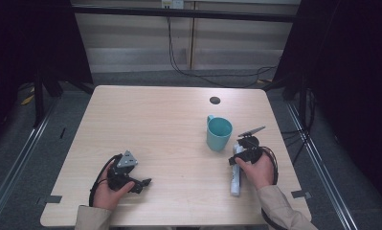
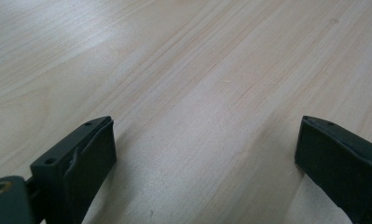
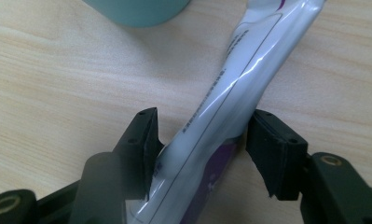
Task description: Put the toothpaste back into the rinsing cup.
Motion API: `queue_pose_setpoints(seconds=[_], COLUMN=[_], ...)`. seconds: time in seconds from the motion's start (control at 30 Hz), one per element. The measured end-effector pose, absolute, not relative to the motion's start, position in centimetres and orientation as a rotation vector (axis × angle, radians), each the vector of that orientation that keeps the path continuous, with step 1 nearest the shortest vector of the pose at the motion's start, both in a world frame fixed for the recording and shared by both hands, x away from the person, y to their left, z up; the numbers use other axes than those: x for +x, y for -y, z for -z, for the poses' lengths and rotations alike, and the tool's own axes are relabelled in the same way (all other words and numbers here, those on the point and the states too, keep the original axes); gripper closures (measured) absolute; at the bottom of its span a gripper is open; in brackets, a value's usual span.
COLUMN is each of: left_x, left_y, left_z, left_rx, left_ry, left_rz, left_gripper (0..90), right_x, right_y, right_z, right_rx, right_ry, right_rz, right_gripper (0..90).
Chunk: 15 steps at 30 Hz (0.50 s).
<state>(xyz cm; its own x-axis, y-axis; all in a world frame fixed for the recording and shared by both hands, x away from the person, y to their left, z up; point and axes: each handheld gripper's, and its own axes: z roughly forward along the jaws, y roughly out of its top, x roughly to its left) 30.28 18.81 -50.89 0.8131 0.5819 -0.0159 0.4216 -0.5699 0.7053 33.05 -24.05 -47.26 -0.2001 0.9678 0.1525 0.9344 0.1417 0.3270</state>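
The white-and-purple plastic tube (image 3: 230, 107) lies on the pale wooden tabletop (image 1: 155, 124) just beside the teal mug (image 1: 219, 133), not yet lifted; judging by this, the pick-up is only beginning. The right gripper (image 3: 200, 140) has its jaws pressed against the tube's sides, grasping it, while the left gripper (image 2: 204, 149) rests on the tabletop, jaws wide and empty.

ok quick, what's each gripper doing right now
left gripper: open, nothing between the jaws, bare table below.
right gripper: both pads touching the white tube, closed on it.
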Motion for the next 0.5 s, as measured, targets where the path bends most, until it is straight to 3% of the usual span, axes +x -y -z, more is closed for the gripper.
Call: queue_pose_setpoints(seconds=[0.17,0.5], left_x=[30.27,30.21], left_y=[-18.81,-18.81], left_z=[50.89,50.88], left_rx=[2.26,2.259], left_ry=[-0.735,-0.738], left_rz=[-0.282,-0.285], left_gripper=[4.9,5.0], right_x=[33.11,32.86], right_y=[23.89,23.48], right_z=[47.36,47.22], right_rx=[1.916,1.847], right_ry=[-2.29,-2.287], right_rz=[-0.524,-0.399], right_gripper=[47.8,70.3])
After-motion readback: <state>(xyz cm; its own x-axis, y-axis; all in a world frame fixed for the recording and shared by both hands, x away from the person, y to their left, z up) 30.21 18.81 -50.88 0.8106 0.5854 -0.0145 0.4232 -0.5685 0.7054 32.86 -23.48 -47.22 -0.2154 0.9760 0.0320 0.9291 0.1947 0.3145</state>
